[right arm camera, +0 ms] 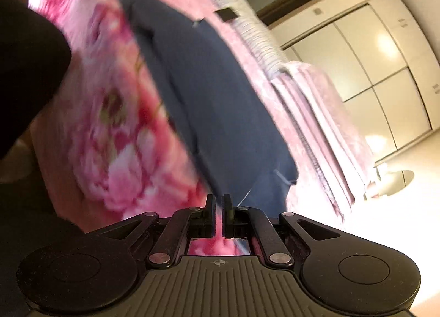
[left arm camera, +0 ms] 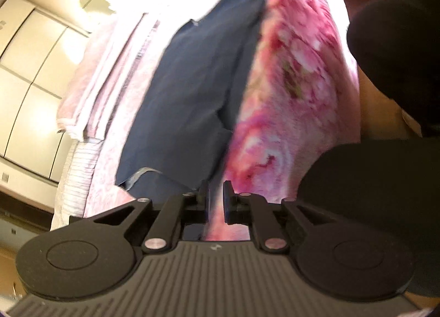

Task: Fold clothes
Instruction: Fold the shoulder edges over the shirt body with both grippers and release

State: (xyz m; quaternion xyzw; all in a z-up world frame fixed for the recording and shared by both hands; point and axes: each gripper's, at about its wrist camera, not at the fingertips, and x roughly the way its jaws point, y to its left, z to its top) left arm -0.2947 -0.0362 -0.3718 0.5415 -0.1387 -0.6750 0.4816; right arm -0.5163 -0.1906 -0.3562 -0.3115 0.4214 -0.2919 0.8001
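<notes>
A navy blue garment (left arm camera: 187,102) lay stretched along a bed, its long edge beside a pink floral blanket (left arm camera: 297,91) and a paler pink quilt (left arm camera: 110,74) on its other side. The left tool (left arm camera: 216,198) sat at the garment's near end, its two fingers drawn to a narrow gap with pink cloth showing between them; whether they pinched the navy fabric could not be told. In the right wrist view, the right tool (right arm camera: 219,207) was at the opposite end of the same navy blue garment (right arm camera: 214,102), fingers nearly together, with a strip of the pink floral blanket (right arm camera: 115,130) visible in the gap and the garment's edge just beyond the tips; a firm hold could not be confirmed there either. Both views were blurred. Pale wardrobe doors (right arm camera: 365,63) stood beyond the bed, and folded striped bedding (right arm camera: 247,22) lay at its far side.
</notes>
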